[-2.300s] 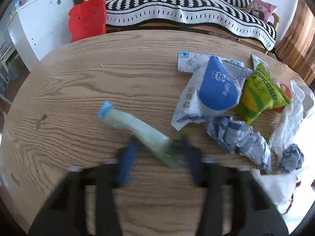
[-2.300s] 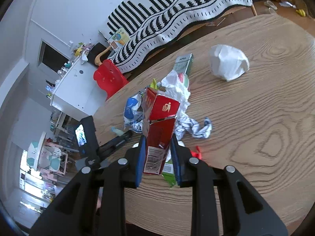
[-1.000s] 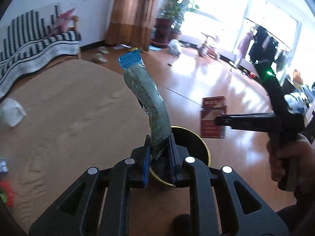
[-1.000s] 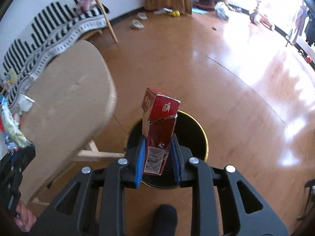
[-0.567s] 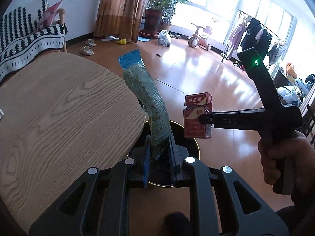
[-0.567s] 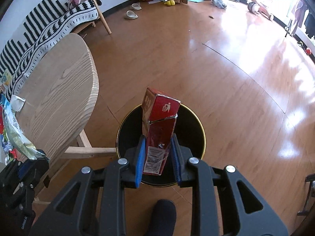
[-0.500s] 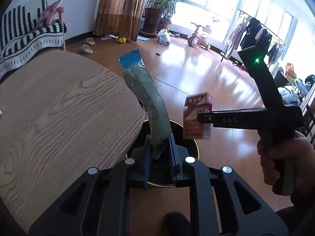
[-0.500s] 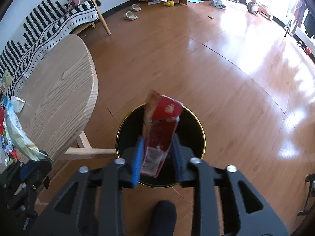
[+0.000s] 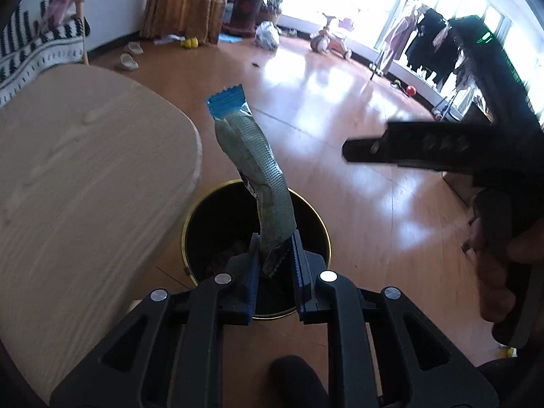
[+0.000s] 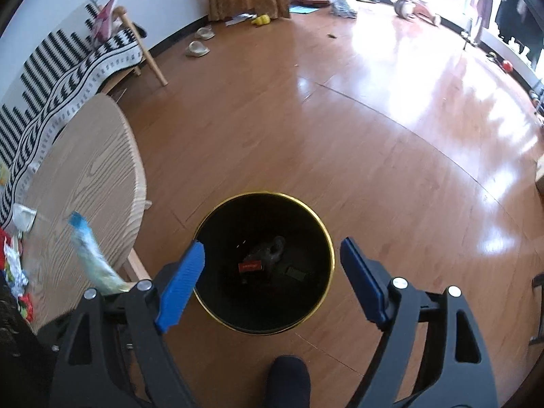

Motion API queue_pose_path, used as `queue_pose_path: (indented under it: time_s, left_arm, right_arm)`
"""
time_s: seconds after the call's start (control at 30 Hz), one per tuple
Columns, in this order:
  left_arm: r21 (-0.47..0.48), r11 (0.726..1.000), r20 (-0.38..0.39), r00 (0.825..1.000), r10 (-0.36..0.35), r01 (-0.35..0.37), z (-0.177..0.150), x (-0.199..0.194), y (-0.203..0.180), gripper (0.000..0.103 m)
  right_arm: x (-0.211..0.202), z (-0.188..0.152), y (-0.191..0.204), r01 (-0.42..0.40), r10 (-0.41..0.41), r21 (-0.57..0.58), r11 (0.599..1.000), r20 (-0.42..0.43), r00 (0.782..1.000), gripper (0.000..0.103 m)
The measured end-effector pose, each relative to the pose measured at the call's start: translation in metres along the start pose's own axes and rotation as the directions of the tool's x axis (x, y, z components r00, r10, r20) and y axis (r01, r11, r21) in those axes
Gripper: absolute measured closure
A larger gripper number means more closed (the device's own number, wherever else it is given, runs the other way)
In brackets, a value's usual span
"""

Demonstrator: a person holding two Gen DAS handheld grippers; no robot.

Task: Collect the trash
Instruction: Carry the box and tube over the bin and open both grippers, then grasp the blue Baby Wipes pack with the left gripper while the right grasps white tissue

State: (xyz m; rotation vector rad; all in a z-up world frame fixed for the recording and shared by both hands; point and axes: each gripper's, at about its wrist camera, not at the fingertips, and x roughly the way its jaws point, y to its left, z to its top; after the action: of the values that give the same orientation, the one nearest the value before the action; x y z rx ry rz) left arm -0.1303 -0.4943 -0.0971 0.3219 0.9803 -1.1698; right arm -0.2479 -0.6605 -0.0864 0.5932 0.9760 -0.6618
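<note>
A black trash bin with a gold rim (image 10: 326, 224) stands on the wooden floor beside the table. My right gripper (image 10: 272, 265) is open wide and empty right above it. The red carton (image 10: 250, 266) lies at the bottom of the bin among other trash. My left gripper (image 9: 273, 265) hangs over the bin (image 9: 190, 217), its jaws slightly parted around the lower end of a green-and-blue snack wrapper (image 9: 253, 166), which stands up between them. The wrapper also shows in the right wrist view (image 10: 90, 255).
The round wooden table (image 9: 68, 176) is left of the bin, with several pieces of trash (image 10: 15, 234) on it. A striped sofa (image 10: 61, 68) stands behind. My shoe (image 10: 289, 380) is near the bin. The other hand-held gripper's body (image 9: 442, 151) crosses the right.
My right gripper has opened and the red carton has dropped into the bin. My left gripper has moved over the bin and its jaws have loosened around the wrapper.
</note>
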Motion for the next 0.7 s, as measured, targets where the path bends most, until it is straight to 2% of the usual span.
queue_pose_path:
  time_s: [0.1,0.17,0.23,0.27,0.43,0.6,0.7]
  left_arm:
    - [0.016,1.000,-0.022,1.000,0.001,0.000,0.003,0.015,-0.006,0.085]
    - [0.034,0.999,-0.039,0.999,-0.009,0.010,0.003,0.024,-0.012,0.073]
    - [0.053,0.999,-0.039,0.999,0.008,-0.005,0.002,0.031,-0.017,0.031]
    - [0.060,0.998,-0.025,1.000,0.016,-0.014,0.001,0.032,-0.019,0.028]
    - [0.069,0.998,-0.022,1.000,0.006,-0.005,0.001,0.025,-0.018,0.027]
    - [0.026,1.000,0.021,1.000,0.010,-0.011,0.005,-0.008,-0.004,0.018]
    - [-0.018,0.999,0.051,0.998,0.038,-0.037,0.003,-0.033,0.011,0.011]
  right_arm:
    - [-0.004,0.001,-0.008,-0.011,0.010,0.039,0.999,0.012,1.000,0.023]
    - [-0.005,0.001,-0.014,-0.011,0.011,0.053,0.999,0.014,1.000,0.022]
    - [-0.005,0.002,-0.015,-0.014,0.013,0.062,0.998,0.016,1.000,0.022]
    - [-0.006,0.002,-0.015,-0.014,0.013,0.061,0.998,0.017,1.000,0.022]
    - [-0.009,0.004,-0.014,-0.016,0.014,0.060,0.998,0.028,1.000,0.022]
    - [-0.010,0.003,-0.002,-0.027,0.025,0.046,0.999,0.035,0.999,0.021]
    - [-0.013,0.003,0.023,-0.050,0.050,0.009,0.999,0.043,0.998,0.020]
